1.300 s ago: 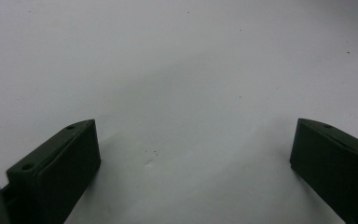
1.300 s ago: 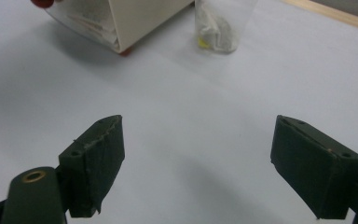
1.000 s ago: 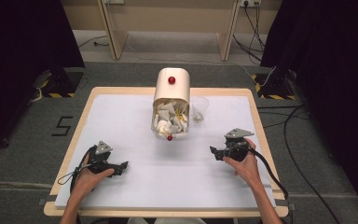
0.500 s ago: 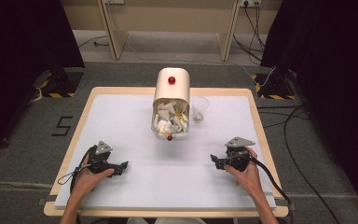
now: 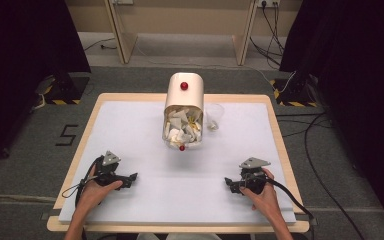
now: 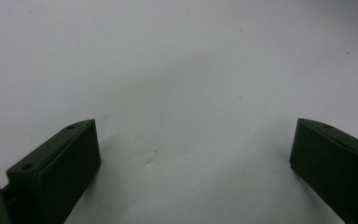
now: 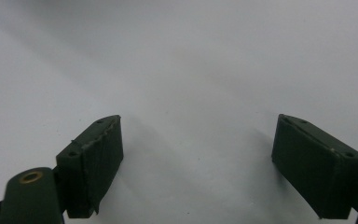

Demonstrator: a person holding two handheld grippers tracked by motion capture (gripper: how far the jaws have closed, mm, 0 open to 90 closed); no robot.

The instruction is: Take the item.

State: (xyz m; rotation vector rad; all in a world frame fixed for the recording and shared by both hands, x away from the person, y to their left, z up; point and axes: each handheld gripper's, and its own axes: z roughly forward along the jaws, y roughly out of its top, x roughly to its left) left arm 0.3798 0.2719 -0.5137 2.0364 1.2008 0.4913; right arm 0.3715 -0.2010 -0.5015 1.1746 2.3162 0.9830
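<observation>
The worktop [image 5: 130, 130] is a wide white sheet on a wooden frame, bare across its near half. Near its far edge, about midway between left and right, a cream bin [image 5: 184, 102] lies tipped on its side. Its long axis runs far to near, with the closed end and its red knob [image 5: 184, 86] pointing away and the open mouth facing the person. The mouth is packed with crumpled paper and wrappers [image 5: 182, 129], which stay inside the rim or just at it; a small red bit [image 5: 182, 148] sits at the lip of the mouth on the worktop. Just right of the bin, touching or nearly touching its side, a clear plastic cup [image 5: 213, 116] stands upright; whether it holds anything I cannot tell.

The bin lies far from both hands, ahead and inward of each. The left hand-held gripper [image 5: 130, 177] rests low on the near left of the worktop, pointing right, with the bin to its far right. The right hand-held gripper [image 5: 228, 182] rests on the near right, pointing left, with the bin to its far left. The two look about equally distant from the mouth, the right one nearer the cup.

Both are released: in each gripper view the black jaws stand wide apart over bare white surface, with nothing between them.
</observation>
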